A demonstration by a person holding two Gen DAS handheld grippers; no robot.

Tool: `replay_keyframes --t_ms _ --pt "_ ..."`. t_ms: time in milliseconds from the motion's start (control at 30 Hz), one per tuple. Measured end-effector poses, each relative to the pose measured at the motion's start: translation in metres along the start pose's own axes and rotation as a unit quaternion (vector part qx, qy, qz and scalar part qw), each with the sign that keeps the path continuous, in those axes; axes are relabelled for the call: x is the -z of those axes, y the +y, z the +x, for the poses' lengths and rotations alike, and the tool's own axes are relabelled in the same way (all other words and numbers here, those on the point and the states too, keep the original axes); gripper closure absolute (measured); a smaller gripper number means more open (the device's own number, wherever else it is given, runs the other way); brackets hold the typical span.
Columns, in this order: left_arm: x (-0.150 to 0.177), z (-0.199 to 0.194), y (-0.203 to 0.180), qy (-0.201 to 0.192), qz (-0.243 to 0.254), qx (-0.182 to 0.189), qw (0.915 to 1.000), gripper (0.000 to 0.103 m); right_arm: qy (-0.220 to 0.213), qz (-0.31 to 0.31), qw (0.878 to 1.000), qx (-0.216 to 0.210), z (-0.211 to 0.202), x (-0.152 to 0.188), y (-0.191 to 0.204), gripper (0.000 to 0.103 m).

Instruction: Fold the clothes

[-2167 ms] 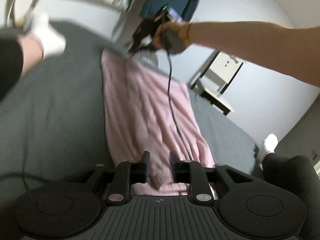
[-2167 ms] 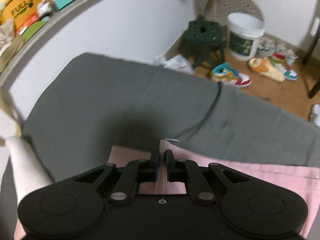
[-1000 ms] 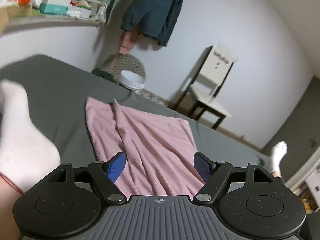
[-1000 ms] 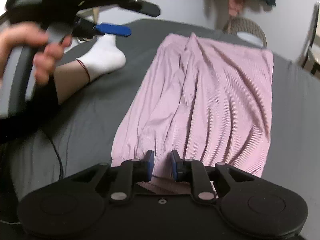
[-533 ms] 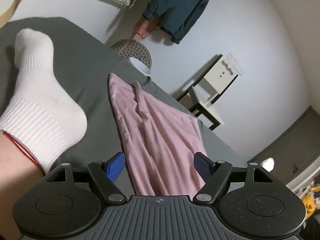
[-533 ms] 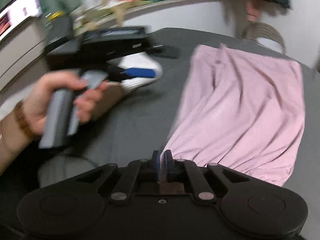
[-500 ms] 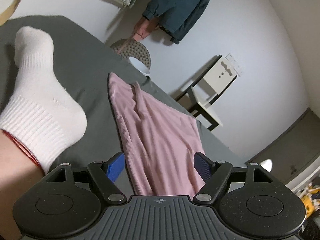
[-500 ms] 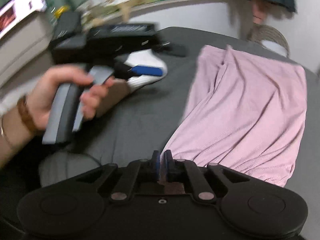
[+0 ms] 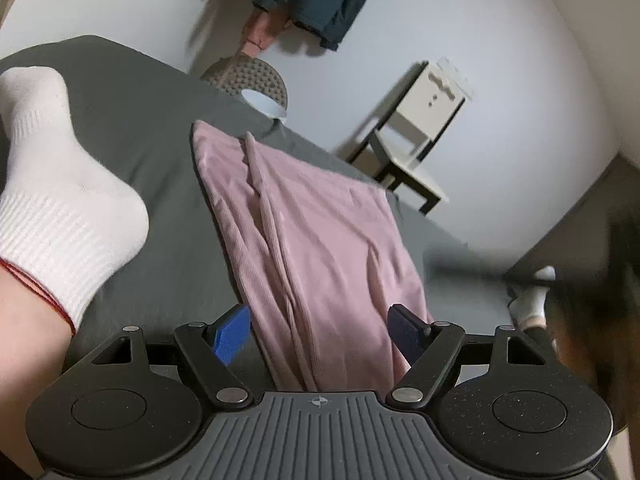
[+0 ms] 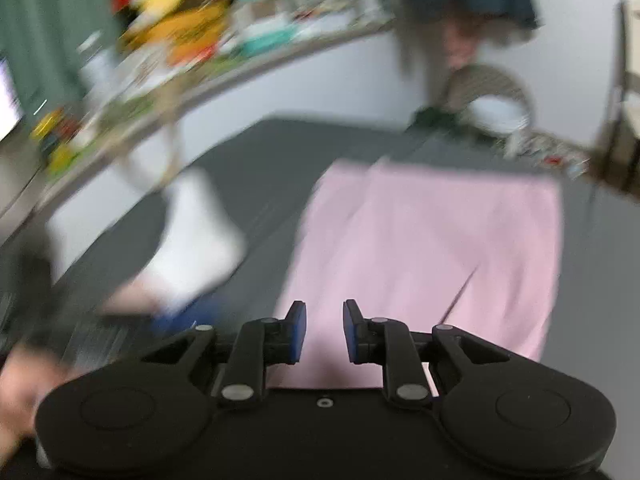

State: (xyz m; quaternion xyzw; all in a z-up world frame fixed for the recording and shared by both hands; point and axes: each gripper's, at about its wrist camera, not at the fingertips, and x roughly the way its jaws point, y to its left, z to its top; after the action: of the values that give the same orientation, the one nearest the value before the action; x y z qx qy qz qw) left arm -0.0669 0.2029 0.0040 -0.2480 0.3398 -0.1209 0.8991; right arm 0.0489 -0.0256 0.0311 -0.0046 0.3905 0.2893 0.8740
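Left gripper [image 9: 320,330] gapes wide over the near edge of the pink garment [image 9: 316,232], gripping nothing; right gripper [image 10: 324,330] stands partly open, likewise empty. The garment lies lengthwise on the grey bed [image 9: 132,120], apparently spread for folding. A socked foot [image 9: 56,200] rests left. The right view is blurred; the garment's near hem is hidden.

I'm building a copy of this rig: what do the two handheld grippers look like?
Both are black, with two round discs flanking linkage arms pinned by silver rivets. The left gripper has a ribbed grey centre plate and blue-padded fingers; the right gripper has a plain black body and blue pads.
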Motion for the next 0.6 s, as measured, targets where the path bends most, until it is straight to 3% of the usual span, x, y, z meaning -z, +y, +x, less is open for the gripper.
replay_keyframes --t_ms 133,267,333,367,400,467,600 --pt "0.013 0.002 -0.021 0.037 0.034 -0.013 0.9986 0.028 0.037 0.039 0.998 -0.012 0.064 -0.070 -0.033 0.083" --pt "0.031 0.007 -0.044 0.074 0.101 -0.032 0.9917 0.028 0.086 0.025 0.996 0.009 0.137 -0.117 -0.027 0.083" --pt "0.037 0.009 -0.045 0.093 0.106 -0.018 0.9899 0.037 0.092 0.014 0.995 0.030 0.163 -0.131 -0.017 0.083" --pt "0.039 0.010 -0.044 0.101 0.107 -0.013 0.9891 0.051 0.096 0.010 0.995 0.040 0.176 -0.137 -0.012 0.083" --pt "0.041 0.012 -0.044 0.108 0.109 -0.009 0.9882 0.058 0.102 0.016 0.993 0.048 0.189 -0.142 -0.011 0.083" --pt "0.042 0.010 -0.045 0.104 0.121 -0.003 0.9872 0.066 0.112 0.033 0.992 0.057 0.206 -0.144 -0.013 0.083" --pt "0.039 -0.002 -0.046 0.065 0.141 0.011 0.9879 0.069 0.127 0.038 0.989 0.070 0.230 -0.147 -0.012 0.083"
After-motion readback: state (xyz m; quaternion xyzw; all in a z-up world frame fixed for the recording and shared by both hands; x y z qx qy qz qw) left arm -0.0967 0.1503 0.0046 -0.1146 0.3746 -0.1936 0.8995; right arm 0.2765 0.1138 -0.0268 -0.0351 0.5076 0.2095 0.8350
